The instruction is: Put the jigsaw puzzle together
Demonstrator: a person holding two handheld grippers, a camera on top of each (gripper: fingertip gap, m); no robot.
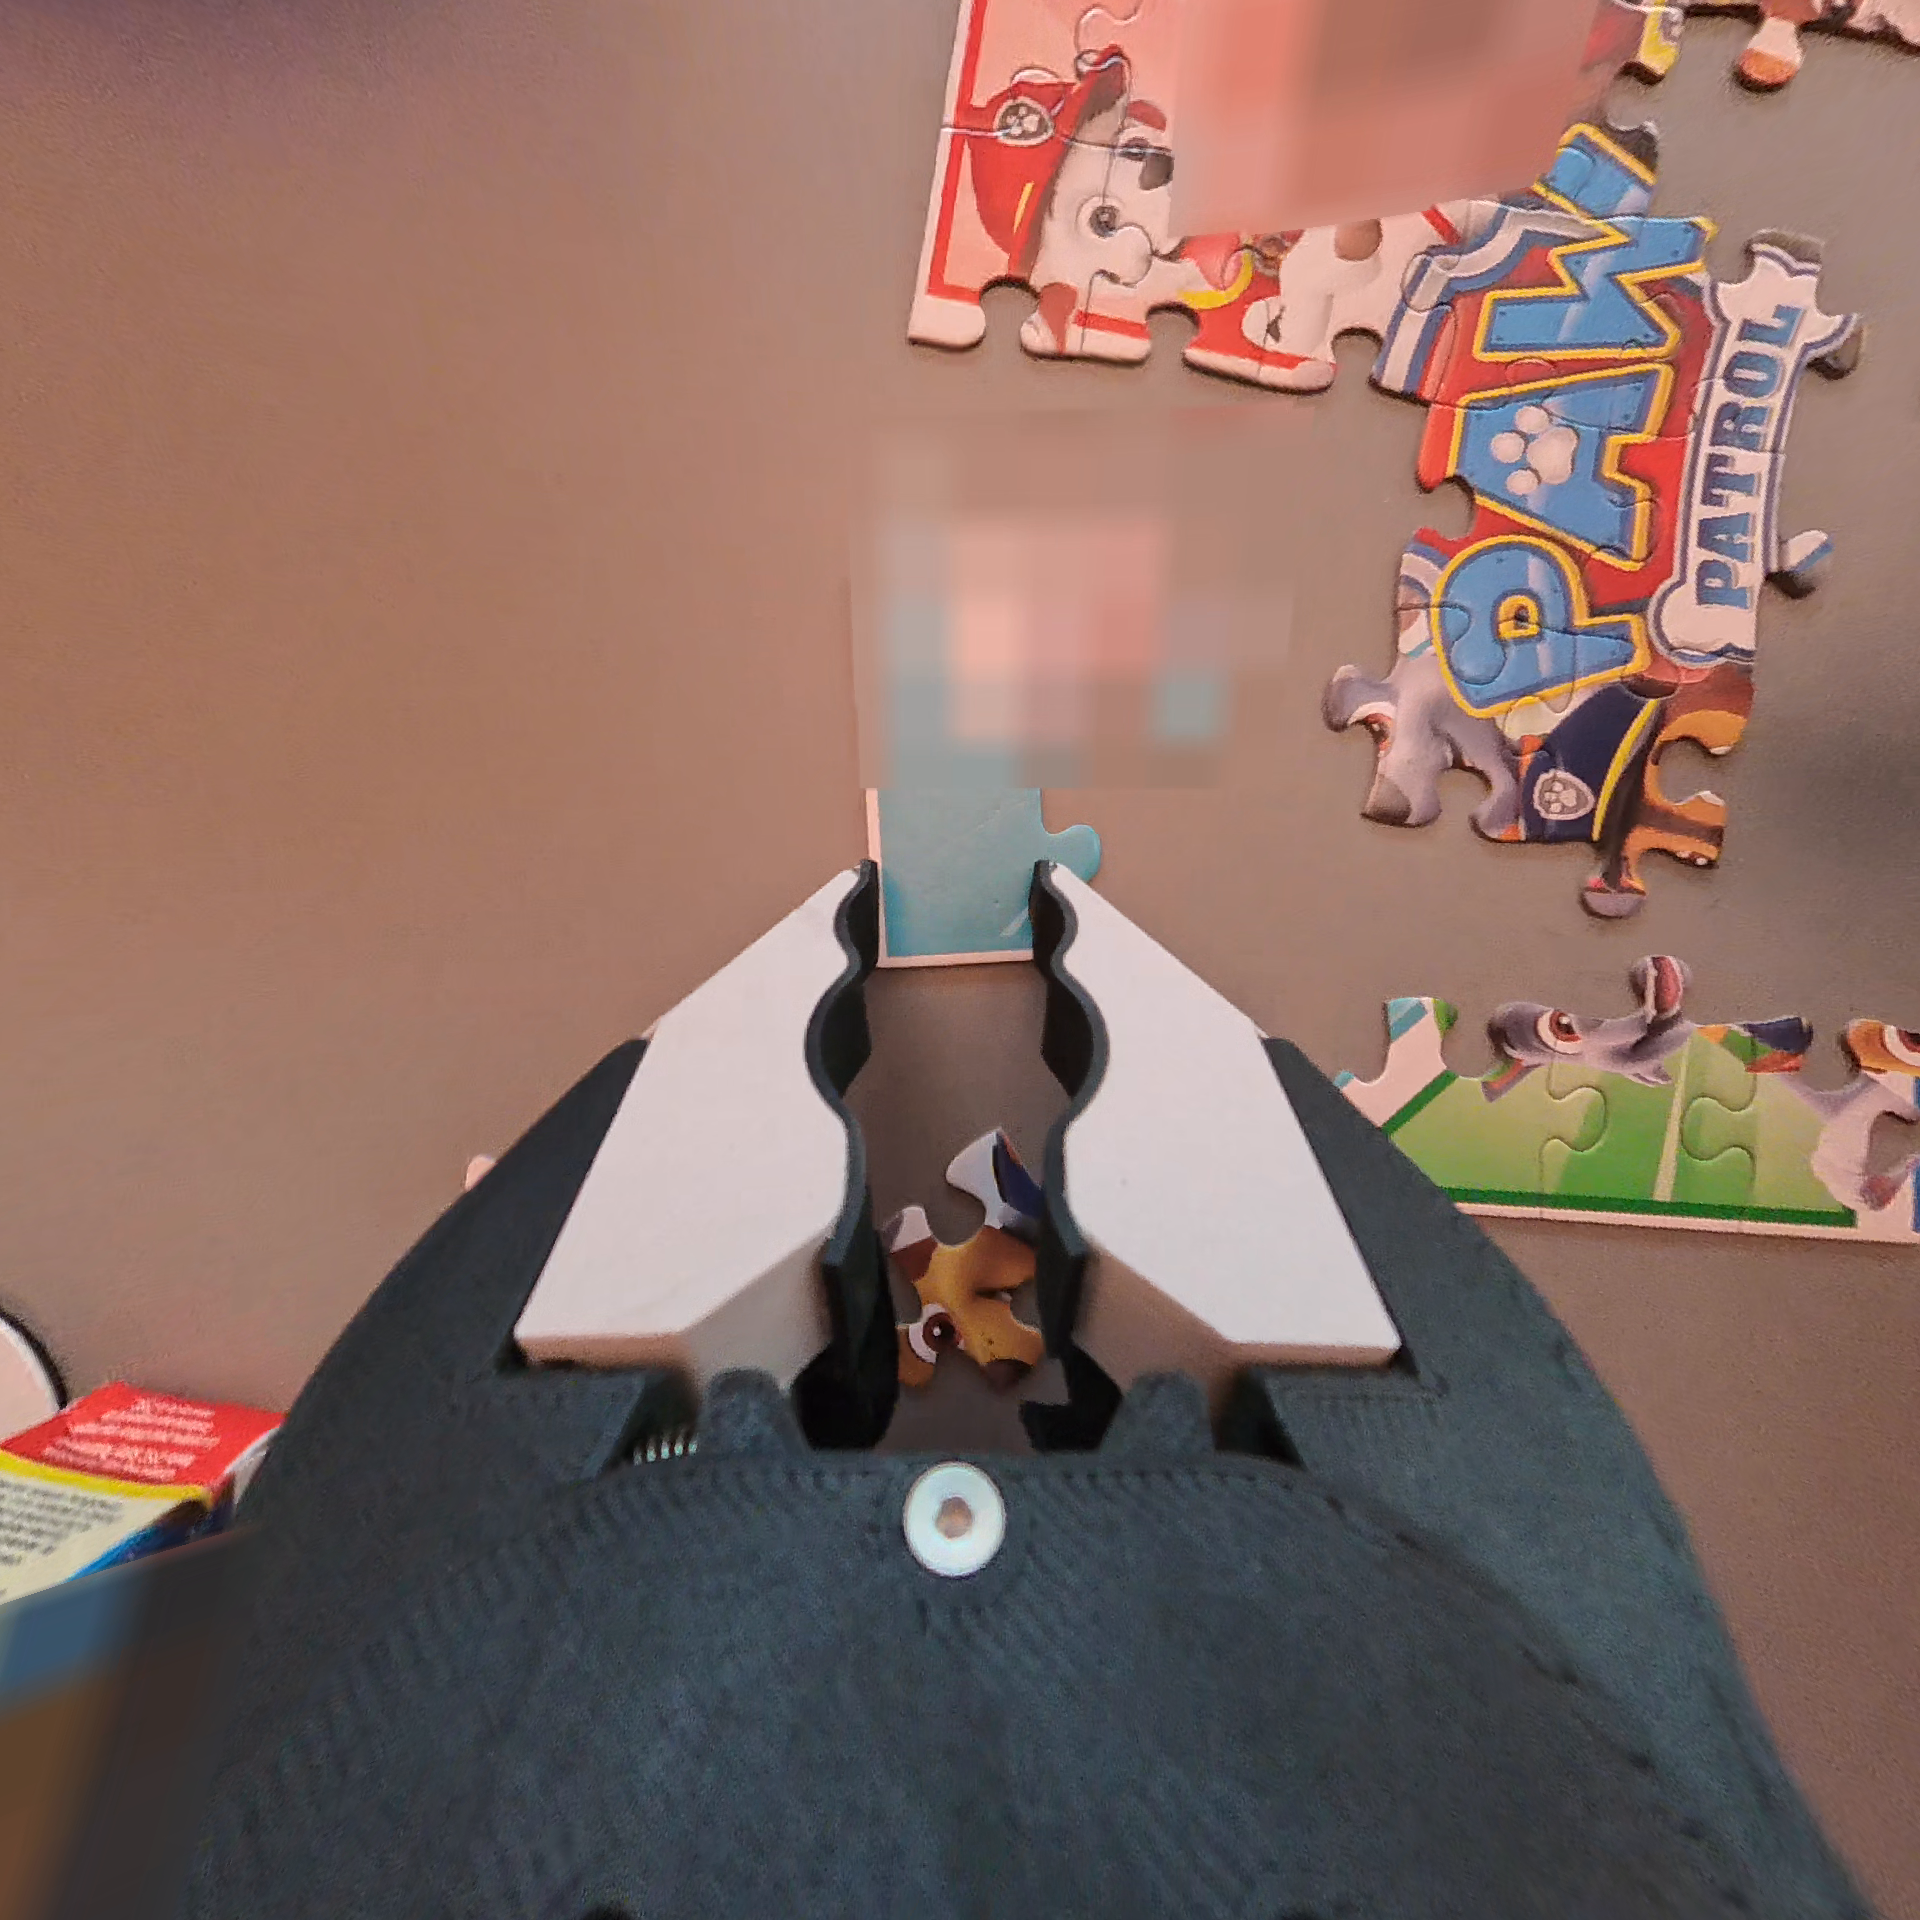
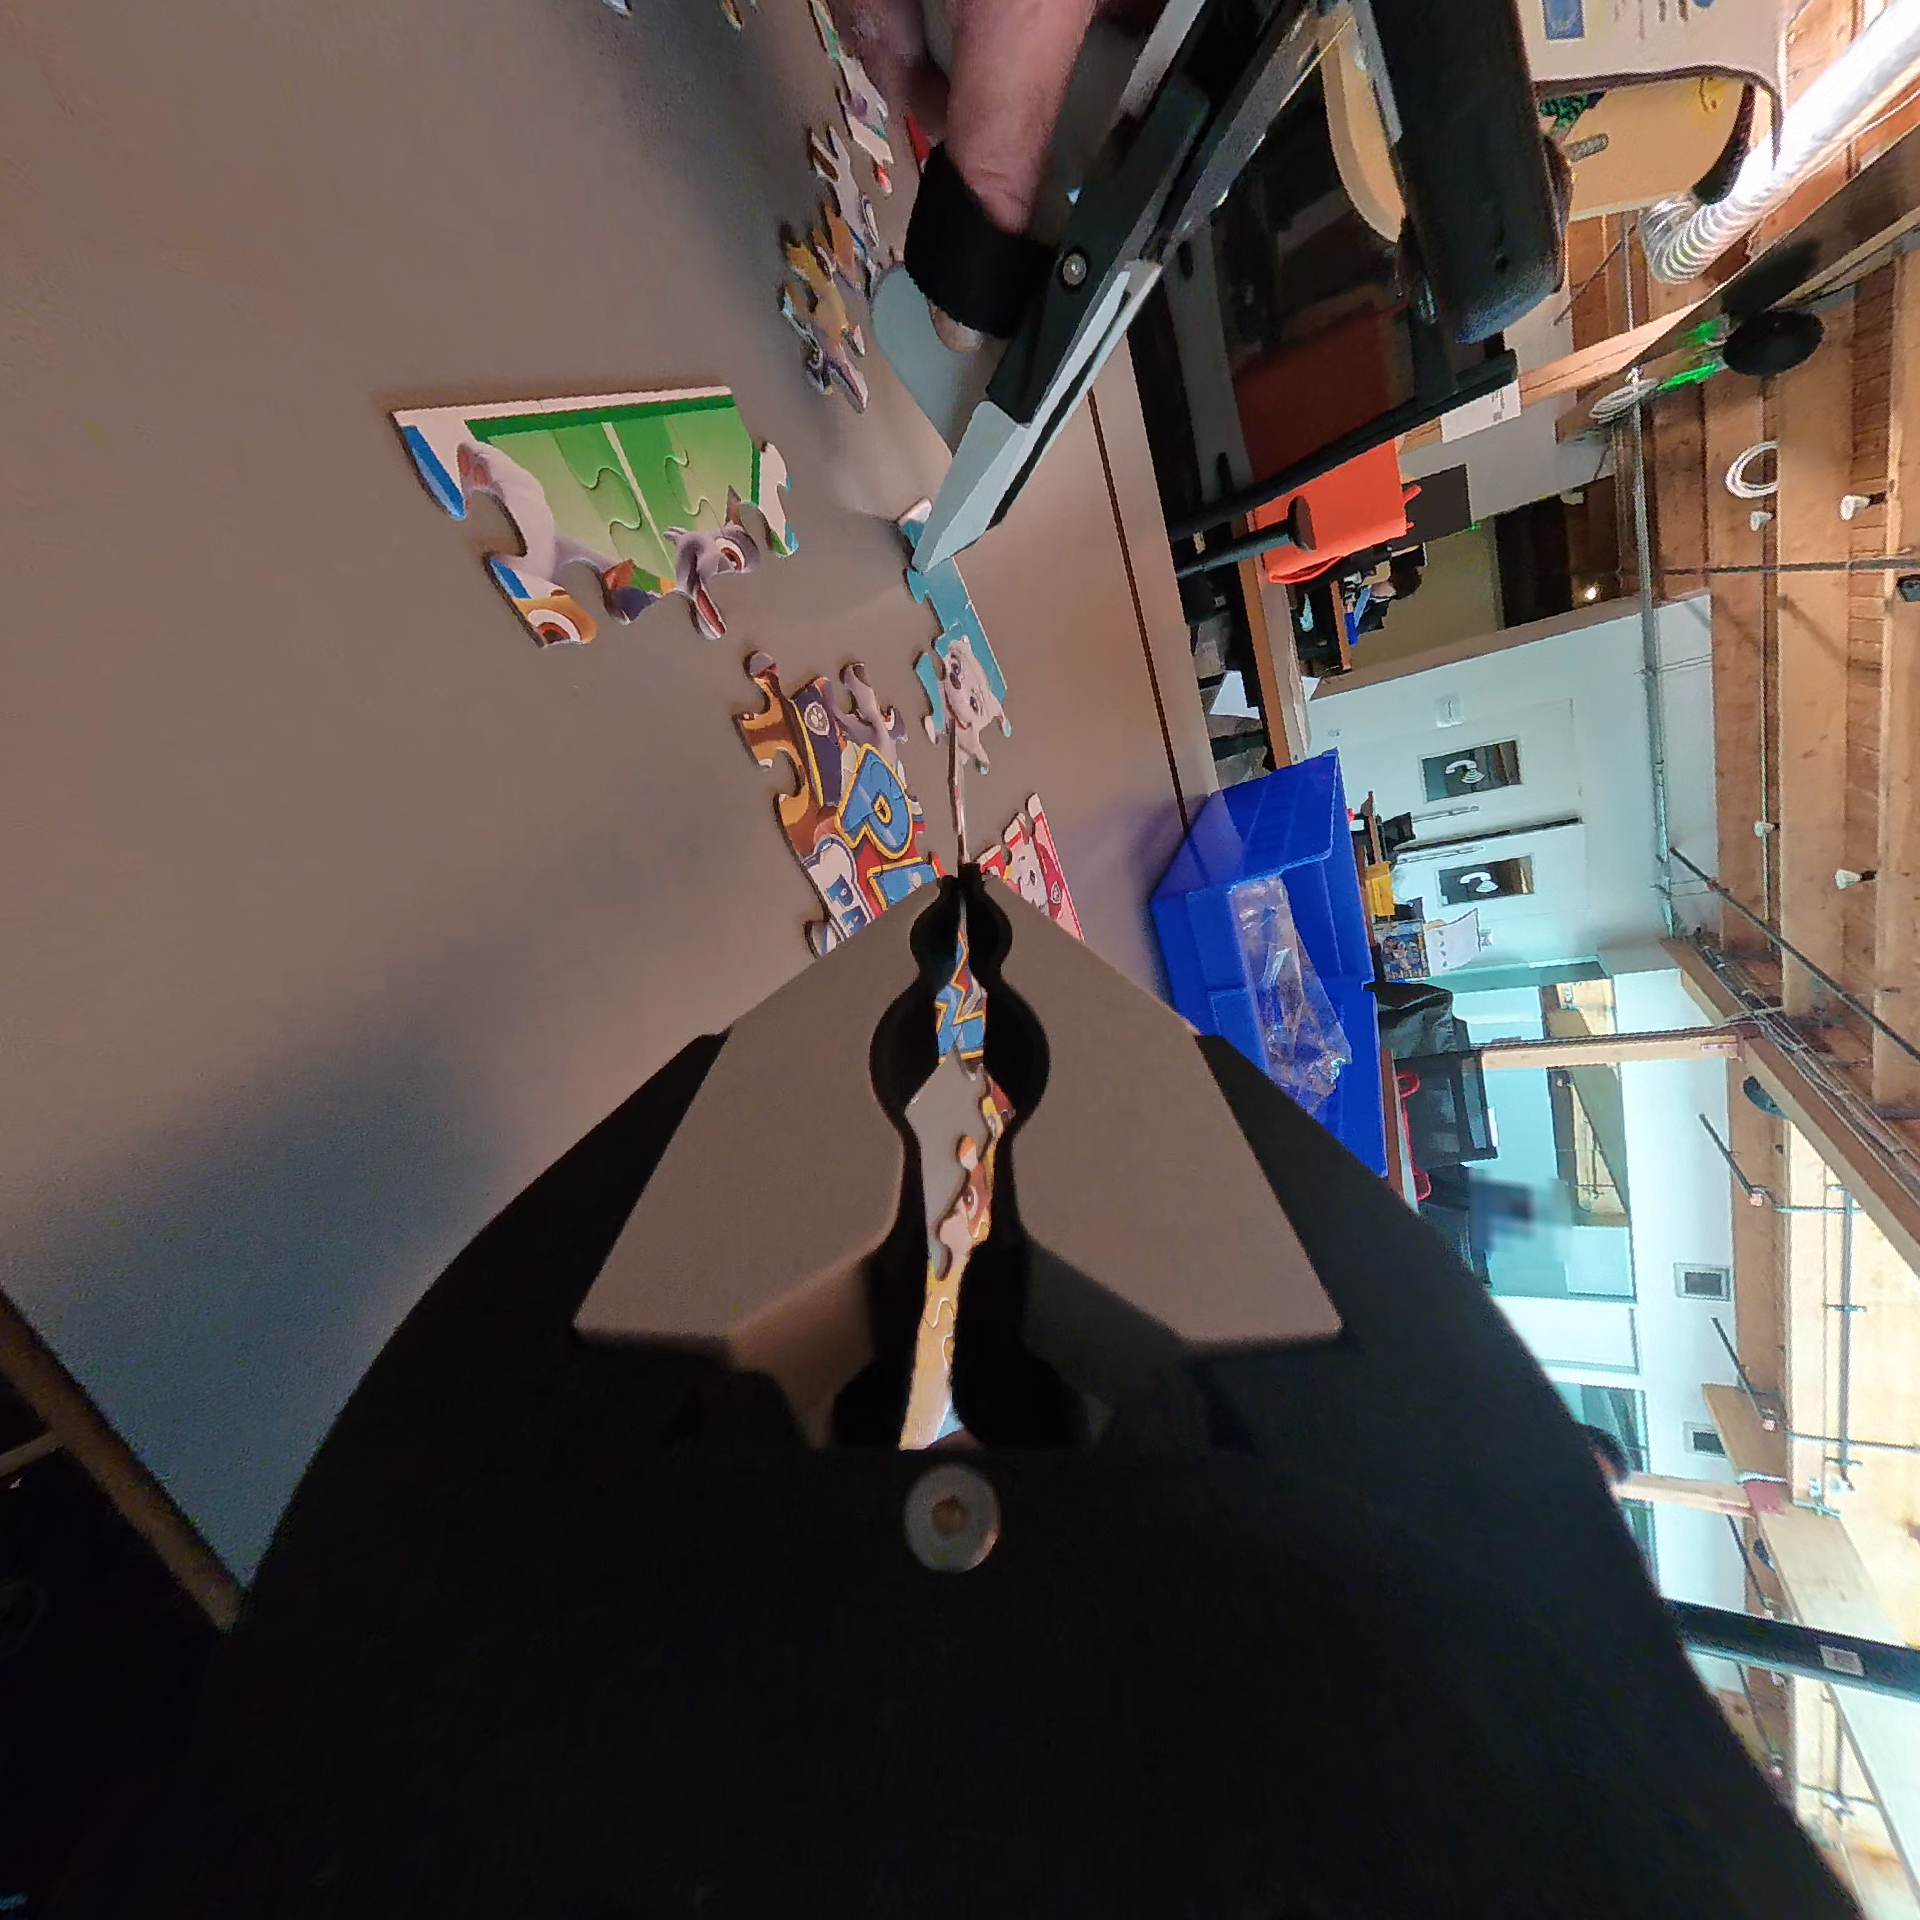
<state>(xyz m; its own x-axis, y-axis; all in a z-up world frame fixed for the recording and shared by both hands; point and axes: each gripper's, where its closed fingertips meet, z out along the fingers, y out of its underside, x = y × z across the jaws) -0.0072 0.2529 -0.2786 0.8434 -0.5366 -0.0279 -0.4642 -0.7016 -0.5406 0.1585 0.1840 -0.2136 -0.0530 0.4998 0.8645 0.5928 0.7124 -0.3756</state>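
My left gripper (image 1: 954,883) is open, its tips set on either side of a light-blue puzzle piece (image 1: 956,914) lying flat on the grey table. A loose brown-dog piece (image 1: 966,1299) lies under its jaws. Joined sections lie around it: a red one (image 1: 1049,208), a logo one (image 1: 1579,499) and a green one (image 1: 1662,1132). My right gripper (image 2: 961,883) is shut on a thin puzzle piece (image 2: 957,800) seen edge-on, above the logo section (image 2: 852,810). The right wrist view shows the left gripper (image 2: 956,540) touching down on the light-blue piece (image 2: 940,587).
A puzzle box (image 1: 104,1455) lies at the near left. Several loose pieces (image 2: 831,270) lie beyond the green section (image 2: 613,488). A blue bin (image 2: 1278,935) stands past the table edge (image 2: 1143,644). A hand (image 2: 987,135) holds the left gripper. Left tips to right tips: about 20 cm.
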